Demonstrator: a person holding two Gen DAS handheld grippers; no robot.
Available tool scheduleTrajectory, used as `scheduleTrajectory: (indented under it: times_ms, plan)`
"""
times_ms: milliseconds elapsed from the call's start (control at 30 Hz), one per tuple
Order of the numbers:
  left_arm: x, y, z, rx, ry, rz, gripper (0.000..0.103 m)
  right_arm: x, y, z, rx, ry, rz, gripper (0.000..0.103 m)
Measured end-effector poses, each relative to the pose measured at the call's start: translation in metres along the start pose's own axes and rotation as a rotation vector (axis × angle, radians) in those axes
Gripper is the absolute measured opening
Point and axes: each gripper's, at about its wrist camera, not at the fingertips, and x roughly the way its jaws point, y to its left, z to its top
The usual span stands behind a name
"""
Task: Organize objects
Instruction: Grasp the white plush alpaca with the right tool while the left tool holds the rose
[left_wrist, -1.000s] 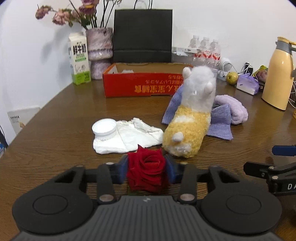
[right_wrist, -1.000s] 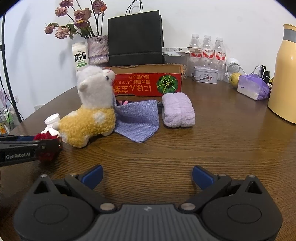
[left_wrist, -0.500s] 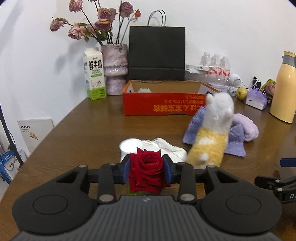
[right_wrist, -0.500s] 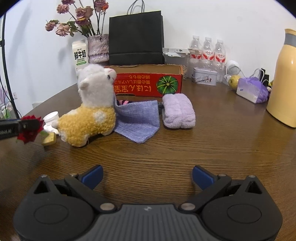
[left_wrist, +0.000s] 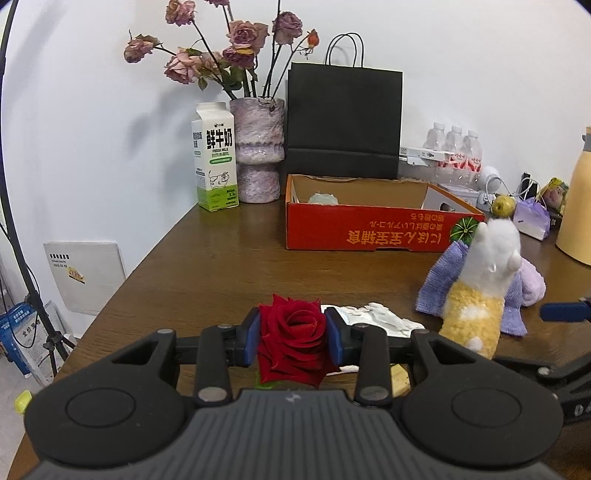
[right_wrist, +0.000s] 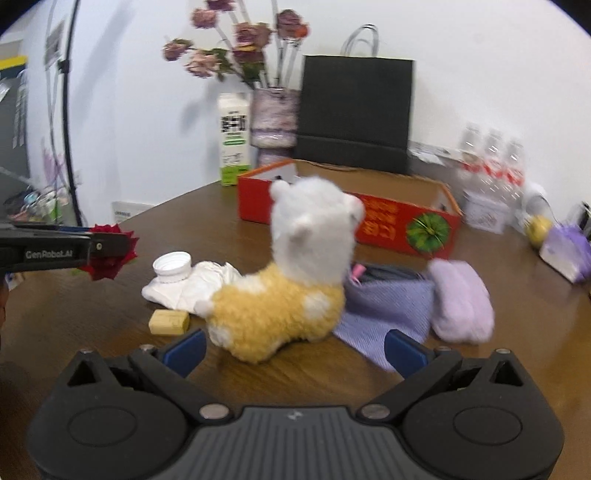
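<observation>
My left gripper (left_wrist: 293, 341) is shut on a red rose (left_wrist: 291, 339), held above the brown table; the right wrist view shows the same rose (right_wrist: 109, 253) in that gripper at the far left. My right gripper (right_wrist: 293, 350) stands open just in front of a yellow and white plush alpaca (right_wrist: 288, 284), which sits on the table. The alpaca (left_wrist: 480, 295) is at the right in the left wrist view. A red cardboard box (left_wrist: 376, 214) lies open behind it, near a vase of dried roses (left_wrist: 256, 147).
A white cloth with a white lid (right_wrist: 173, 264), a small yellow block (right_wrist: 169, 321), a purple cloth (right_wrist: 384, 310) and a lilac towel roll (right_wrist: 461, 299) lie around the alpaca. Milk carton (left_wrist: 215, 157), black paper bag (left_wrist: 343, 122), water bottles (left_wrist: 454, 147) and a yellow flask (left_wrist: 576, 221) line the back.
The left gripper has lifted the rose off the table and swung left, toward the vase and box. The right gripper has moved up close behind the alpaca.
</observation>
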Motion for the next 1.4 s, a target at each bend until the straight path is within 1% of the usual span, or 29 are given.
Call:
scheduleTrajectory:
  times_ms: [67, 167, 333, 567, 667, 867, 967, 1000, 1100, 1333, 1400]
  plan:
    - [-0.001, 0.004, 0.000, -0.006, -0.004, -0.004, 0.037, 0.008, -0.003, 0.004, -0.032, -0.008, 0.039, 0.103]
    - [-0.004, 0.009, -0.001, -0.012, -0.012, -0.010, 0.037, 0.021, -0.010, 0.009, -0.077, 0.014, 0.084, 0.103]
    - [-0.010, 0.012, -0.004, -0.014, -0.008, -0.014, 0.037, 0.035, -0.026, 0.015, -0.108, 0.043, 0.215, 0.103]
    - [-0.014, 0.013, -0.009, -0.019, 0.019, 0.002, 0.037, 0.050, -0.028, 0.015, -0.139, 0.049, 0.295, 0.103]
    - [-0.017, 0.013, -0.010, -0.020, 0.022, 0.015, 0.037, 0.056, -0.024, 0.016, -0.159, 0.064, 0.277, 0.103]
    - [-0.023, 0.010, -0.011, -0.026, 0.021, 0.032, 0.037, 0.062, -0.021, 0.020, -0.143, 0.070, 0.264, 0.103]
    - [-0.024, 0.008, -0.013, -0.027, 0.025, 0.035, 0.037, 0.063, -0.019, 0.020, -0.142, 0.072, 0.248, 0.099]
    - [-0.025, 0.007, -0.013, -0.026, 0.026, 0.035, 0.037, 0.062, -0.017, 0.020, -0.143, 0.065, 0.241, 0.096]
    - [-0.028, 0.004, -0.014, -0.021, 0.025, 0.034, 0.036, 0.054, -0.012, 0.017, -0.157, 0.037, 0.229, 0.094]
    - [-0.030, -0.007, -0.006, -0.012, 0.003, 0.020, 0.036, 0.026, -0.010, 0.019, -0.134, -0.087, 0.182, 0.093]
    - [-0.031, -0.012, -0.003, -0.014, -0.008, 0.014, 0.036, 0.021, -0.013, 0.022, -0.113, -0.107, 0.173, 0.093]
